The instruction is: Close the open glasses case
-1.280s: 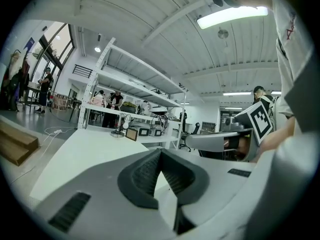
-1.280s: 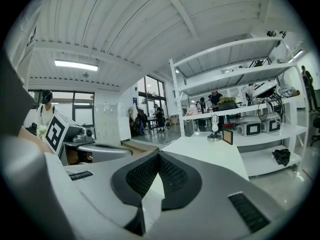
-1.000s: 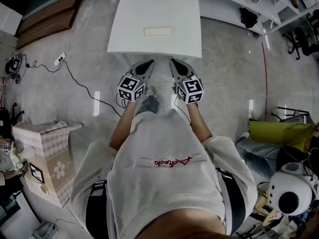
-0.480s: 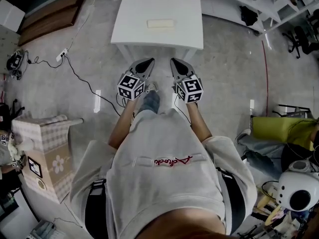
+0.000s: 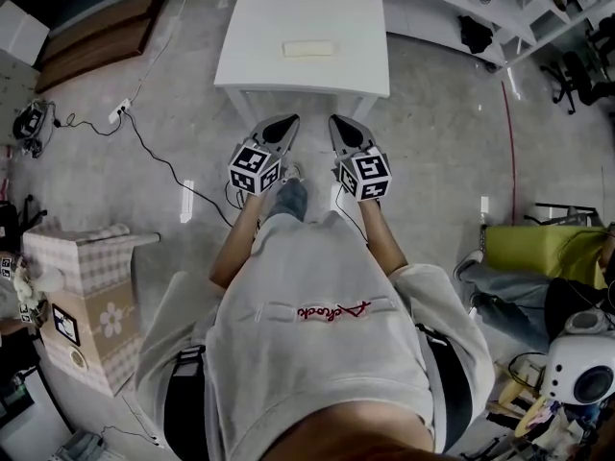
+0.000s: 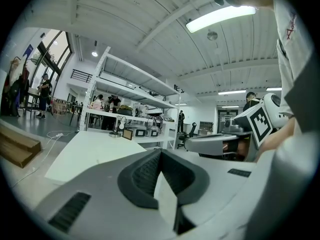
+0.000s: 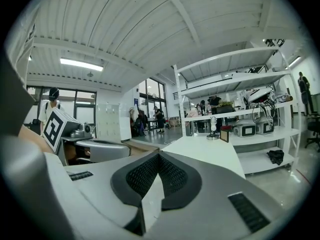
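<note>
Grey floor lies all around me. At the far left I see a cable on it. Next comes the white table, right ahead of me. My left gripper is near the table's front edge. Its jaws are together, with nothing in them. Past it, near the middle of the table, the case lies flat, pale and small, well apart from both grippers. I cannot tell from here if its lid is up. My right gripper is just beside the left one, jaws together too, and empty.

I think the case is light and stiff, with a smooth shell, so it may slide if I push it. I would hold the bottom half down with one gripper and press the lid's free edge down with the other.
</note>
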A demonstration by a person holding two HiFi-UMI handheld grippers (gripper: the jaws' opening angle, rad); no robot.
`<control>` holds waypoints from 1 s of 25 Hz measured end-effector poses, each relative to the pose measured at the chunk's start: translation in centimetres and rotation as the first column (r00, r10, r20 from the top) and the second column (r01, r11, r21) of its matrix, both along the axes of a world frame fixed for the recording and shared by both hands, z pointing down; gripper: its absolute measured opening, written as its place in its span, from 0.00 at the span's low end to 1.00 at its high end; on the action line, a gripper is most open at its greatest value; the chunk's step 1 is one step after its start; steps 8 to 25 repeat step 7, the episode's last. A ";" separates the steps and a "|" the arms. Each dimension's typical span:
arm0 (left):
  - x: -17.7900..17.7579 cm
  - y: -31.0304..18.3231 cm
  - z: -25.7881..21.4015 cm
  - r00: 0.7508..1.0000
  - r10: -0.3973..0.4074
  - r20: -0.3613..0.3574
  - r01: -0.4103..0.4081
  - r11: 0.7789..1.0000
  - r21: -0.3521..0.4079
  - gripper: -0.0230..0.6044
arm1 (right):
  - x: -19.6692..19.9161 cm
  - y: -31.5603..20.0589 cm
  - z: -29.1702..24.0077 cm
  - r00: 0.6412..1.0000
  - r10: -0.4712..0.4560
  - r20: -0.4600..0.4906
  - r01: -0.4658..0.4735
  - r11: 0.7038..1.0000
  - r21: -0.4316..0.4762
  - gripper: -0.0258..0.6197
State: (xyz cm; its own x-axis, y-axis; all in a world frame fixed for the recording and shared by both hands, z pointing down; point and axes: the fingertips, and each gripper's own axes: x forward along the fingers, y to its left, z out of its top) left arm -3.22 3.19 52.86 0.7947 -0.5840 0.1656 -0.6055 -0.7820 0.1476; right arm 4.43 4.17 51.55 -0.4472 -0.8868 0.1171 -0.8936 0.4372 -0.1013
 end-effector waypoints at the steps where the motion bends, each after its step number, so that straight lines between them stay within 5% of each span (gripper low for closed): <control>1: 0.0 0.0 0.1 1.000 0.000 0.000 0.000 1.000 0.000 0.08 | 0.0 0.0 0.1 1.000 0.001 0.000 -0.001 1.000 -0.002 0.06; 25: -0.1 -0.2 -0.1 1.000 -0.004 0.001 0.004 1.000 0.002 0.08 | 0.1 -0.2 0.2 1.000 -0.001 -0.014 0.001 1.000 -0.002 0.06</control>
